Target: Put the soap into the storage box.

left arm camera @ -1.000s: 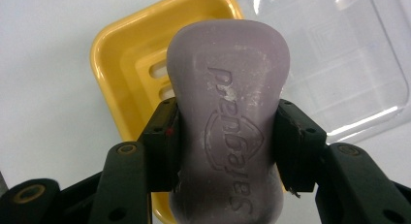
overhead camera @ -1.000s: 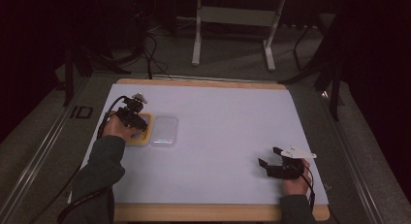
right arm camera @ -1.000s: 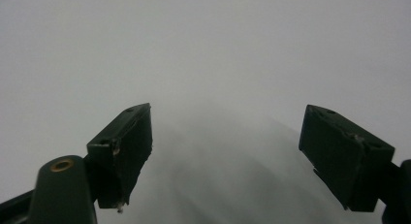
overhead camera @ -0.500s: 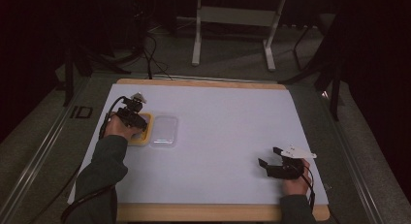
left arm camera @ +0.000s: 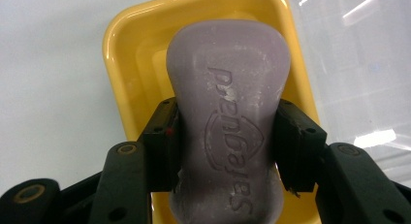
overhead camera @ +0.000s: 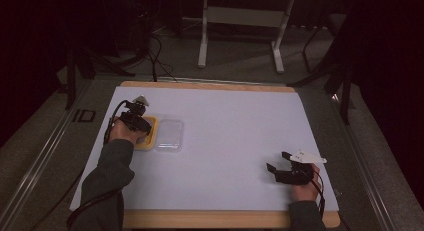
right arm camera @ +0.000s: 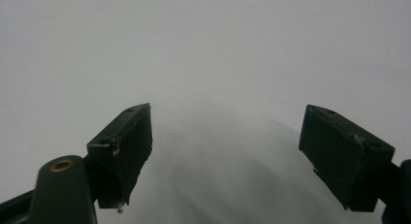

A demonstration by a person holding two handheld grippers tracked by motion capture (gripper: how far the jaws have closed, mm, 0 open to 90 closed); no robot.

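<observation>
Your right gripper [overhead camera: 280, 167] rests near you on the white table [overhead camera: 240, 141], jaws wide and empty. Farther off, your left gripper [left arm camera: 223, 141] clamps the purple soap bar [left arm camera: 228, 117] over the yellow soap dish [left arm camera: 121, 54]. Keep it level, centred between the rims; the clear lid [overhead camera: 169, 134] lies just beside.

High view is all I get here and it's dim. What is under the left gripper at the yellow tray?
Observer: The left gripper is shut on a lilac soap bar.
Operator: Is the soap in the tray?
Observer: It lies over the tray; whether it rests in it I can't tell.
Operator: And the right gripper?
Observer: The right gripper has its jaws wide apart over bare white table.
</observation>
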